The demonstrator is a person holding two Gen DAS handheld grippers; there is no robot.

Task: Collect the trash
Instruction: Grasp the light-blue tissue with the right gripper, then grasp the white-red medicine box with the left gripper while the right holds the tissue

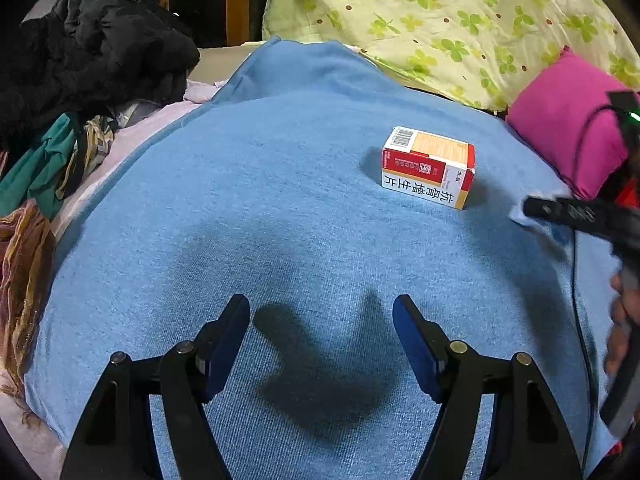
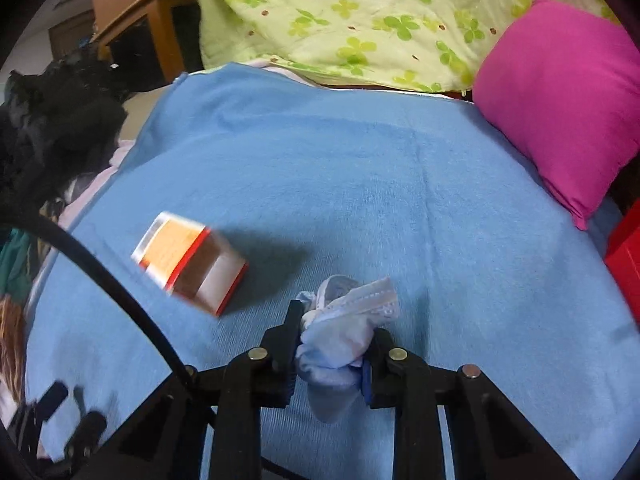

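Note:
A red, white and orange medicine box (image 1: 429,167) lies on the blue blanket (image 1: 280,200); it also shows, blurred, in the right wrist view (image 2: 188,262). My left gripper (image 1: 321,312) is open and empty, low over the blanket, with the box ahead to its right. My right gripper (image 2: 334,332) is shut on a crumpled light-blue face mask (image 2: 344,328), just right of the box. In the left wrist view the right gripper (image 1: 532,210) shows at the right edge with a bit of the white mask.
A magenta pillow (image 2: 560,96) lies at the right. A green clover-print quilt (image 2: 360,16) is behind. A pile of dark clothes (image 1: 92,48) and coloured fabrics (image 1: 36,176) lies on the left. A red object (image 2: 626,256) sits at the right edge. A black cable (image 2: 100,272) crosses the left.

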